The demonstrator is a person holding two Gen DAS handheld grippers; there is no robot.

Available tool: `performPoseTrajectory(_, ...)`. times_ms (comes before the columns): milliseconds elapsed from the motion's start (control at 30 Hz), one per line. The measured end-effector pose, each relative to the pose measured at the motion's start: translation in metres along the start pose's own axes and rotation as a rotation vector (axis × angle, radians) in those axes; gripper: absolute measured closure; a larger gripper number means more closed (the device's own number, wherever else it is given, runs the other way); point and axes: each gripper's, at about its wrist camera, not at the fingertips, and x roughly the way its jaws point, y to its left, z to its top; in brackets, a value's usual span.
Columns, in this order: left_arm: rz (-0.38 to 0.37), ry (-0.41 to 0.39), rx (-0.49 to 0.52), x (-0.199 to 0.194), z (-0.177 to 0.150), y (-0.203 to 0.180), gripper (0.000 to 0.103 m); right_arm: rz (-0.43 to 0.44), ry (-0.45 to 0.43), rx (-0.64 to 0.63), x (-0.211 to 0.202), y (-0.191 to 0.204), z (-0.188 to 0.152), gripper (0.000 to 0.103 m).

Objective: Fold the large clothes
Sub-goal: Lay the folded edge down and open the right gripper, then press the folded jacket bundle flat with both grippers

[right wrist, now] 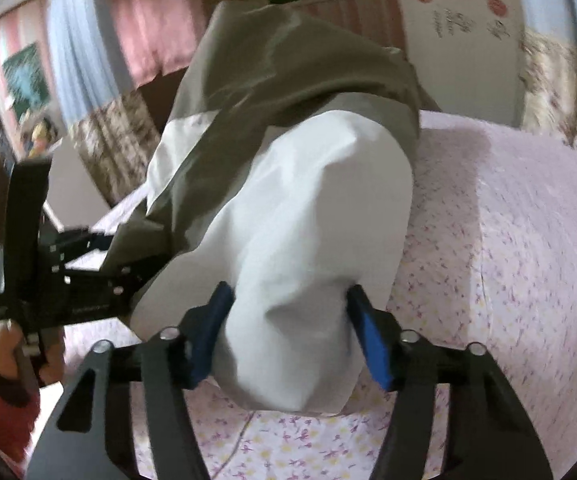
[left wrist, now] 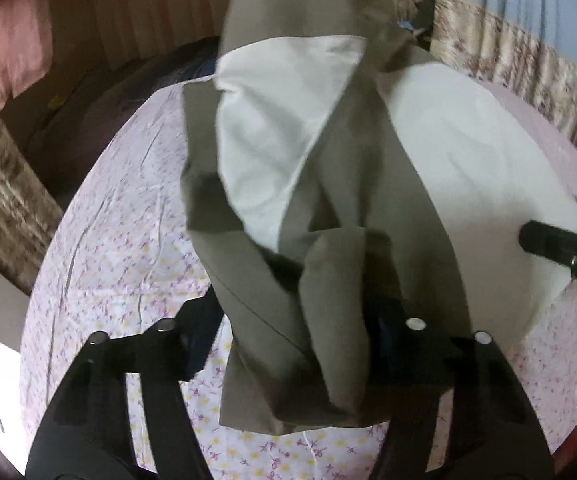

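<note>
A large olive-grey garment with a white lining [left wrist: 328, 184] is lifted above the bed and hangs in bunched folds. My left gripper [left wrist: 288, 320] is shut on an olive fold of it; the cloth hides the fingertips. The right wrist view shows the white lining [right wrist: 300, 248] bulging between the blue pads [right wrist: 368, 340] of my right gripper [right wrist: 288, 336], which is shut on it. The olive outer cloth [right wrist: 288, 72] rises behind. The left gripper's body [right wrist: 48, 280] shows at the left, the right gripper's [left wrist: 560, 244] at the other view's right edge.
The bed has a pink floral sheet [left wrist: 120, 248], also seen in the right wrist view [right wrist: 508, 240]. A patterned brown bed skirt or curtain [left wrist: 4, 200] and pink curtains [right wrist: 144, 24] ring the room. A hand in a red sleeve [right wrist: 4, 360] holds the left gripper.
</note>
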Motion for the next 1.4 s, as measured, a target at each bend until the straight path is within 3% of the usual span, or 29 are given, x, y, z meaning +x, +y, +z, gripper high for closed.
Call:
performPoseTrajectory(300, -0.002, -0.019, 0.037, -0.008, 0.013, -0.029, 0.059, -0.033, -0.02, -0.14, -0.023, 0.0, 0.009, 0.062)
performPoseTrajectory(767, 0.041, -0.005, 0.048, -0.001, 0.018, -0.042, 0.059, -0.013, 0.04, -0.211, -0.021, 0.0, 0.007, 0.063)
performPoseTrajectory(1400, -0.03, 0.04, -0.066, 0.003, 0.016, -0.022, 0.056, -0.05, 0.07, -0.135, -0.017, 0.0, 0.01, 0.061)
